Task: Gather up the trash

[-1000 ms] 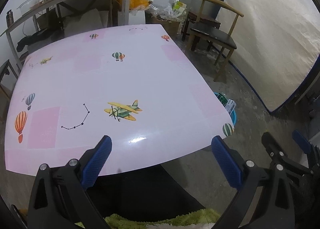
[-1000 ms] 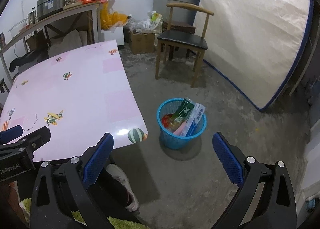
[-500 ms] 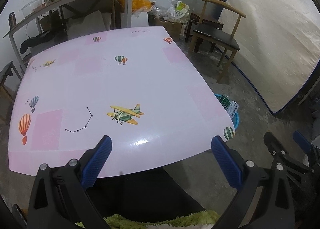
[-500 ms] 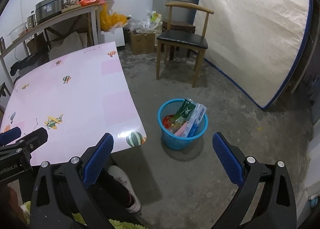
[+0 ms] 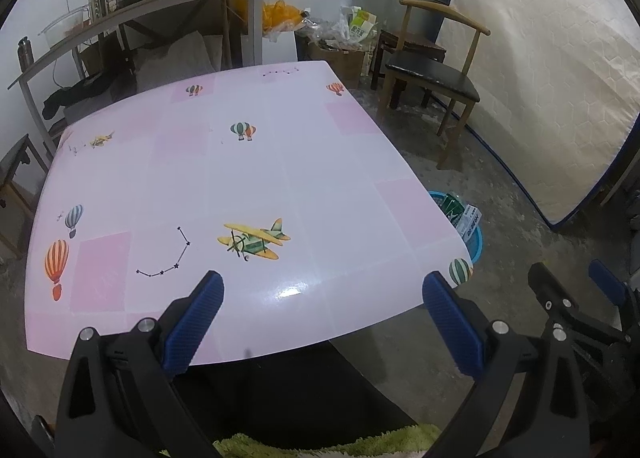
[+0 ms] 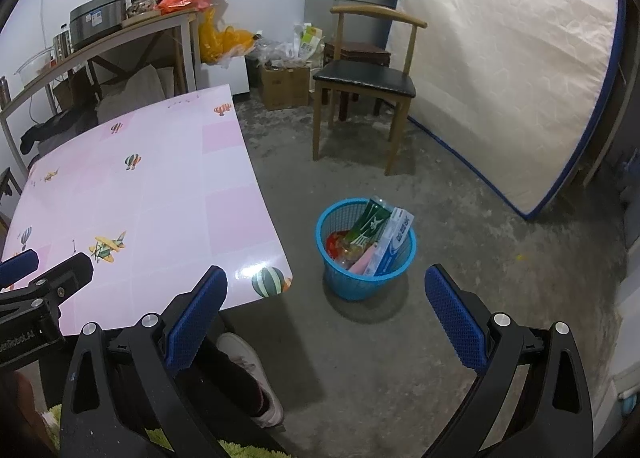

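On the concrete floor (image 6: pixel 460 338) just right of the desk (image 6: pixel 168 194), a blue mesh bin (image 6: pixel 366 254) stands upright and holds the trash: a green carton (image 6: pixel 370 220) and a white-and-blue box (image 6: pixel 394 242) both lean on their long axes, lower ends down in the bin and upper ends poking past its far-right rim, with a pink packet (image 6: pixel 364 260) and some red wrapping (image 6: pixel 335 240) lower down beside them. The right gripper (image 6: pixel 326 308) hangs above the floor near the desk's front right corner, its jaws spread wide with nothing between them, the bin showing in the gap. The left gripper (image 5: pixel 322 318) is held over the desk's near edge, jaws likewise wide apart and holding nothing; from this view only a slice of the bin (image 5: pixel 474 236) peeks out past the desk's (image 5: pixel 280 162) right edge, the box top (image 5: pixel 469 218) sticking up from it. The desk top is a glossy pink-and-white sheet printed with balloons and a yellow biplane (image 5: pixel 254 240) (no loose item lies on it). Behind the bin, well apart, stands a wooden chair (image 6: pixel 366 78) with a black seat, and a mattress (image 6: pixel 508 70) leans upright to its right. A white shoe (image 6: pixel 252 374) on the person's foot shows under the desk's near corner.
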A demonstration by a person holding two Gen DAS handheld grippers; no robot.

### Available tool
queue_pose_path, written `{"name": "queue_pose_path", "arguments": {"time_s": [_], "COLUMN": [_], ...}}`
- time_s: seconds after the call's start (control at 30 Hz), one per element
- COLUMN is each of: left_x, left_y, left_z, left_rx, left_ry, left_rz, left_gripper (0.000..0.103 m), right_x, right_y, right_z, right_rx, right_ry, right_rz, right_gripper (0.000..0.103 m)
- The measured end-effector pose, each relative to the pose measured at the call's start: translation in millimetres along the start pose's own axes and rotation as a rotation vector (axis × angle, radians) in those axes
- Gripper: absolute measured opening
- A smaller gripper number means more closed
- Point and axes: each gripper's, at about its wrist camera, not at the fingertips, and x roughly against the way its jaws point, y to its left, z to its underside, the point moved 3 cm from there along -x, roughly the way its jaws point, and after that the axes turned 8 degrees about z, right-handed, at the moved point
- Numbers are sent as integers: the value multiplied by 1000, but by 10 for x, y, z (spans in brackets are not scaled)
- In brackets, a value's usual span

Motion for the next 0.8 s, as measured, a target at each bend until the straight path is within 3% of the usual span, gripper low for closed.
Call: {"name": "queue_pose_path", "arguments": {"time_s": [0.8], "left_x": [28], "left_y": [30], "left_z": [-11], "left_rx": [9], "left_ry": [-6], "left_rz": [-11], "left_gripper": [98], "right_x": [6], "right_y": [18], "right_z": [-22], "right_rx": [0], "right_ry": [1], "right_rz": [-1], "right_gripper": [95]}}
